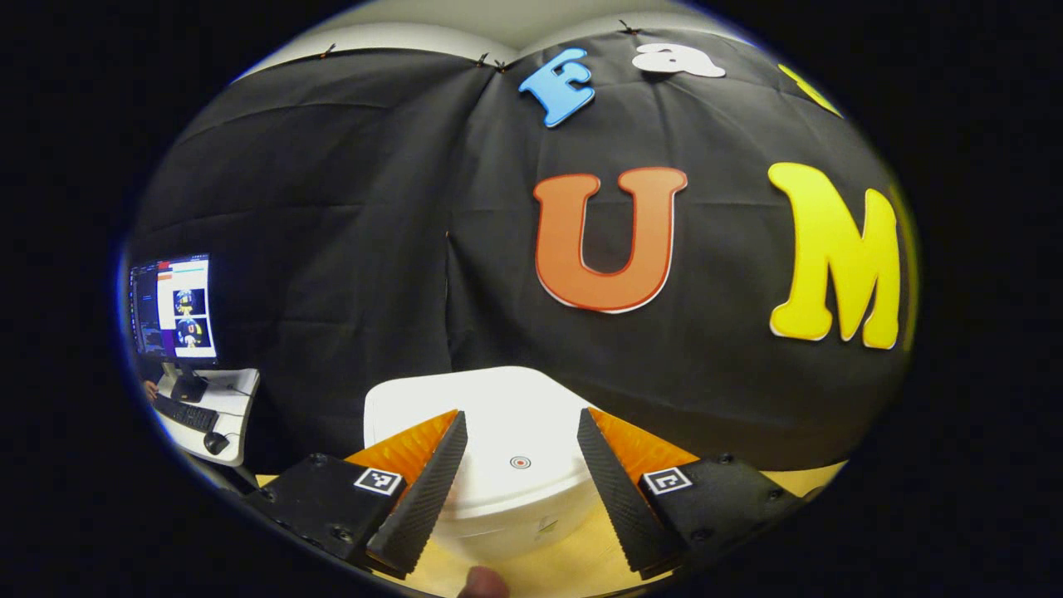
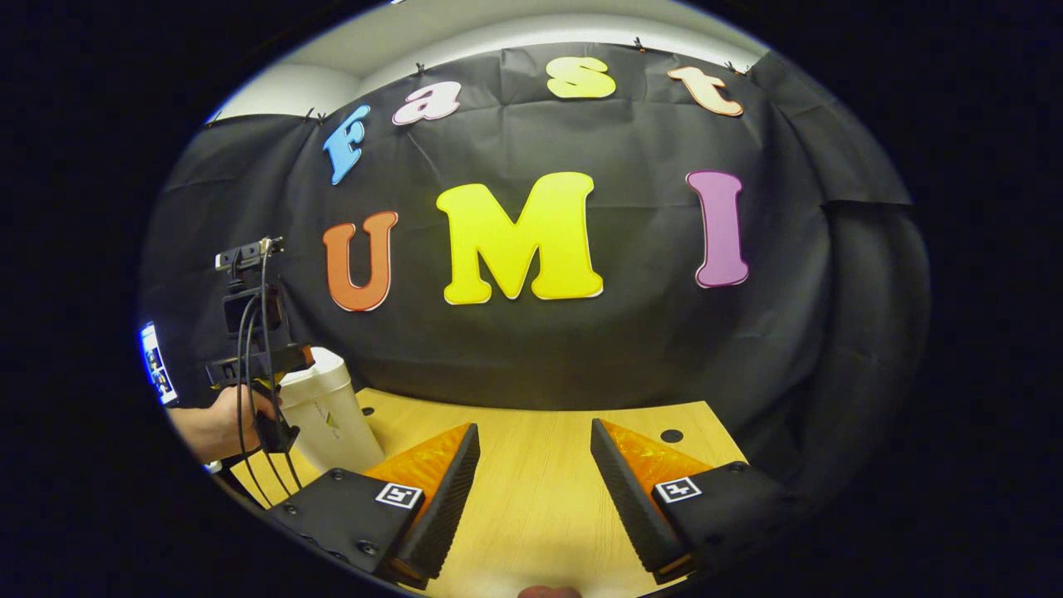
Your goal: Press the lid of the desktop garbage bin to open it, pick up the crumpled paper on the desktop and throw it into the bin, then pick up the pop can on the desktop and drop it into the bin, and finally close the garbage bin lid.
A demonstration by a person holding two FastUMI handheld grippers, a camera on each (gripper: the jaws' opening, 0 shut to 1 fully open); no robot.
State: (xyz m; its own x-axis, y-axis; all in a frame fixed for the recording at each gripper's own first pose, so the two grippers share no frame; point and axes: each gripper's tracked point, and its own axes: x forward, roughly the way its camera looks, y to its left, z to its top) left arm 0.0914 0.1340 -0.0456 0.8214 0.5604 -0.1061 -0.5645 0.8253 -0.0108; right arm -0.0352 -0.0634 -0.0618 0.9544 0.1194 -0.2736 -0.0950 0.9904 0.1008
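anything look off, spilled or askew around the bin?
Nothing stands out. The white plastic desktop bin stands upright on the light wooden tabletop with its lid closed and level. The left gripper is open above the lid, and the right gripper is open over bare wood. No spills or damage visible.
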